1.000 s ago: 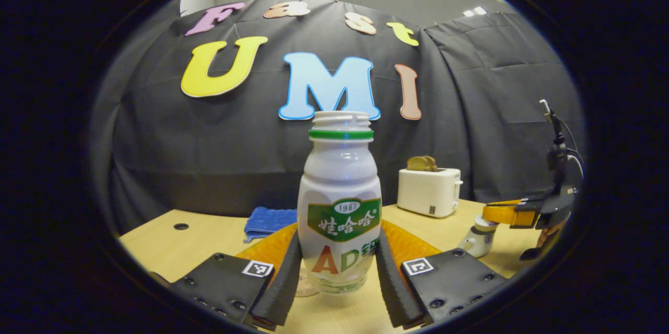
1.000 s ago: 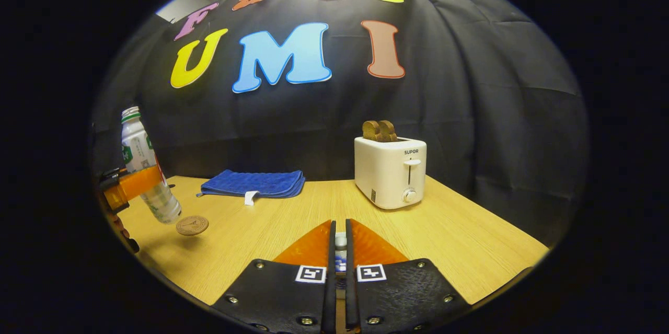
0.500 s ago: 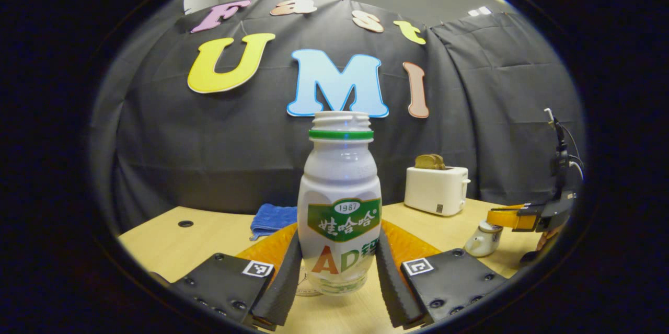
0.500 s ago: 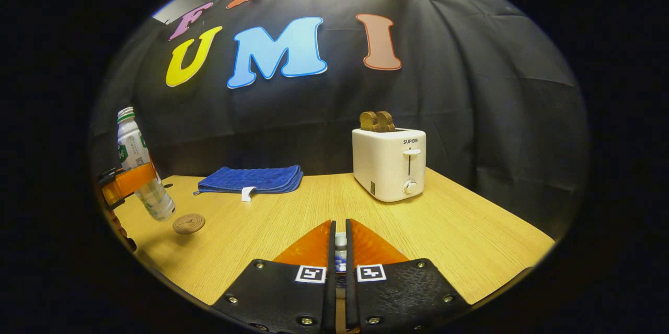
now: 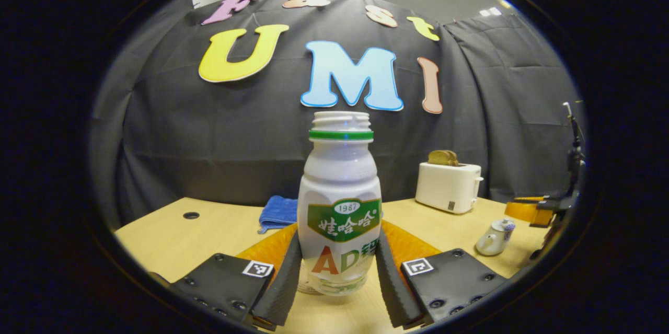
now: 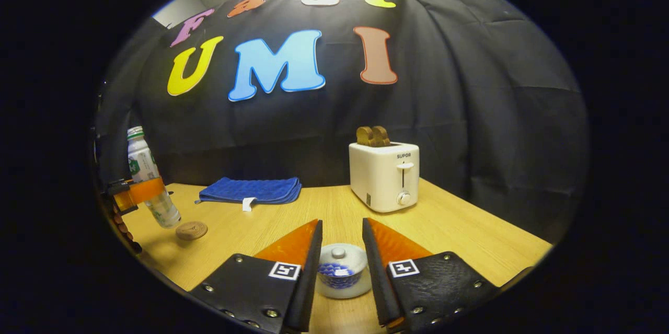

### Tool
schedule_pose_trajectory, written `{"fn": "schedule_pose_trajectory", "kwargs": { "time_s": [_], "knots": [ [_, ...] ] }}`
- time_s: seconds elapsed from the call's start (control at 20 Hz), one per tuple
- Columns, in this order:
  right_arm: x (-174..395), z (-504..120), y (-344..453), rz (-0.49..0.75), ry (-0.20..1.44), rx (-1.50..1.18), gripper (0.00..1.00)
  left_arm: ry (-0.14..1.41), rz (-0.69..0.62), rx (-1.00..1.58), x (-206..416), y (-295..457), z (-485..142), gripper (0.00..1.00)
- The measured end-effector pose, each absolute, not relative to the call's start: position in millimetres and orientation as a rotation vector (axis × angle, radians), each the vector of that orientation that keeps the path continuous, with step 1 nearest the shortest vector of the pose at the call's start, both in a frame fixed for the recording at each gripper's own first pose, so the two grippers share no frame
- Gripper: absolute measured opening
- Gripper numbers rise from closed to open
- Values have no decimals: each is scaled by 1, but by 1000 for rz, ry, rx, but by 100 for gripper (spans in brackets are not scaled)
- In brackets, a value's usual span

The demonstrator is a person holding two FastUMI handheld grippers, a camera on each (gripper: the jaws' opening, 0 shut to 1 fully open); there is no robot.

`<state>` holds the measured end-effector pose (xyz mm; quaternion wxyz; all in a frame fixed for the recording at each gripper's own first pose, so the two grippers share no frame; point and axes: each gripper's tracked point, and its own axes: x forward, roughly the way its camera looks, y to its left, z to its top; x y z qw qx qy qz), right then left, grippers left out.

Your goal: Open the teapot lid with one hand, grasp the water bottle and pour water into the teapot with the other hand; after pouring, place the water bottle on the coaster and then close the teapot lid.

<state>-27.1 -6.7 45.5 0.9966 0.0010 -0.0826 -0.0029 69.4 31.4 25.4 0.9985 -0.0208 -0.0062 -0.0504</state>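
1. The left gripper (image 5: 338, 276) is clamped on the water bottle (image 5: 339, 203), both fingers pressing its lower body, bottle upright with its mouth uncapped.
2. In the right gripper view that bottle (image 6: 149, 187) hangs just above the table (image 6: 460, 240), the round coaster (image 6: 191, 230) right beside it.
3. The right gripper (image 6: 341, 271) stands wide, fingers spread either side of the teapot (image 6: 342, 270), lid on, touching nothing that I can see.
4. In the left gripper view the teapot (image 5: 494, 237) sits near the table's right side.
5. The bottle looks like light, smooth plastic: likely slippery and squashy, so a low, firm hold suits it.
6. The teapot looks ceramic and breakable; its small lid knob is the place to pinch.
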Motion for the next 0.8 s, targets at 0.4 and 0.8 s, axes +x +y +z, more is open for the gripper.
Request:
{"fn": "schedule_pose_trajectory", "kwargs": {
  "time_s": [0.4, 0.8],
  "knots": [
    [-63, 52, -2, 18, -278, 19, 47, 21, -50, -37, 95, 50, 19, 80],
    [-63, 51, -4, 36, -289, 47, 47, 118, -59, -79, 100, 44, -7, 75]
  ]
}}
